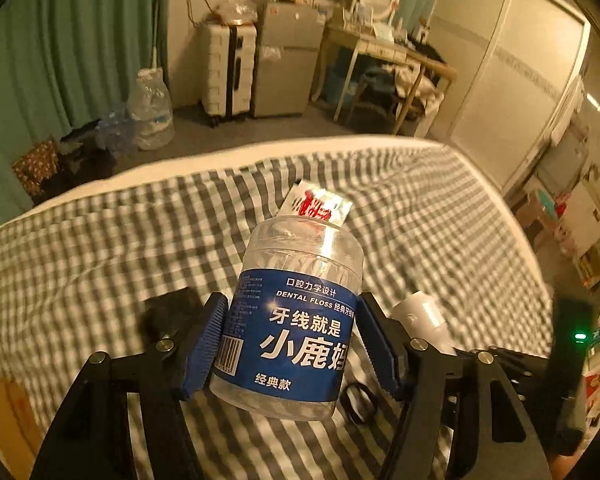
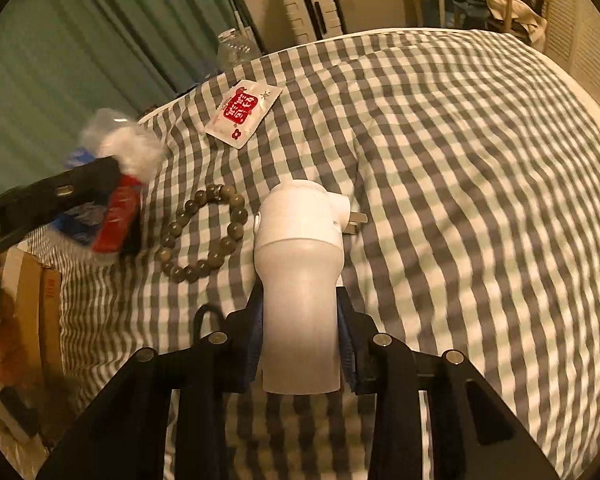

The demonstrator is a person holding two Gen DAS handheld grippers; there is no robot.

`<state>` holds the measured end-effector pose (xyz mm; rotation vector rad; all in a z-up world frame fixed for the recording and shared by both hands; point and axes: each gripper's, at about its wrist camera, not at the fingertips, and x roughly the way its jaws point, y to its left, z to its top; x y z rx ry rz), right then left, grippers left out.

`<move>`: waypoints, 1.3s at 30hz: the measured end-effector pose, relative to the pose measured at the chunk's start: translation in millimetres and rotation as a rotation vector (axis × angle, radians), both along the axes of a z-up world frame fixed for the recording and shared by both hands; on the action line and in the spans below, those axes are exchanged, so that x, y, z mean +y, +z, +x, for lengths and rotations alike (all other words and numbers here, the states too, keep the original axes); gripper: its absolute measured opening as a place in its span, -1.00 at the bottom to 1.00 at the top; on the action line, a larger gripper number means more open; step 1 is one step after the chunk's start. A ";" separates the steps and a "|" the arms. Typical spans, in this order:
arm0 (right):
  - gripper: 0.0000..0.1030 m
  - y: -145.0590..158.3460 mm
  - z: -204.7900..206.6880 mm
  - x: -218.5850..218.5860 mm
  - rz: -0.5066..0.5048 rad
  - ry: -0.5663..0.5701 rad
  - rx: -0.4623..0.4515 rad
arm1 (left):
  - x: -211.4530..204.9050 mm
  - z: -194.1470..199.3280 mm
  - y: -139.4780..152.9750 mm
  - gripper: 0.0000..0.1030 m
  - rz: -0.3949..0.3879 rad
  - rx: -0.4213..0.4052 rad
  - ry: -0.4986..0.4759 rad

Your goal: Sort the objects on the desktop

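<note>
Jar (image 1: 296, 320) held near-upright, mouth tilted away — plug device (image 2: 300, 280) lengthwise, prongs forward.

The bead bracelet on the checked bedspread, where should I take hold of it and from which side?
Come from above and pinch one strand of the bead bracelet. It lies flat as an open ring on the checked bedspread, so one finger fits inside the loop, one outside.

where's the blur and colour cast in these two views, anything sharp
Left wrist view: warm yellow cast, checked bedspread smeared with motion blur, dental floss jar label crisp between the left gripper pads. Right wrist view: same dim warm light, fisheye bending, white plug-in device in the right gripper fairly sharp, bead bracelet clear, far-left jar blurred.
</note>
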<state>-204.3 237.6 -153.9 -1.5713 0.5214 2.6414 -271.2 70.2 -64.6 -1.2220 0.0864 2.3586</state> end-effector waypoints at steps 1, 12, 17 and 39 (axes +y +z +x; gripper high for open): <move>-0.38 3.9 6.0 -2.6 0.009 0.000 0.004 | -4.7 7.5 6.7 0.31 0.004 0.009 0.008; -0.38 60.1 77.1 -52.9 0.042 0.083 0.049 | -76.5 95.4 44.9 0.31 -0.003 0.050 0.144; -0.38 91.7 95.6 -77.8 0.066 0.134 0.100 | -111.1 141.7 61.7 0.07 -0.009 0.099 0.240; -0.40 112.1 120.3 -162.4 0.151 0.271 0.144 | -106.2 181.4 -61.3 0.58 -0.005 -0.137 0.289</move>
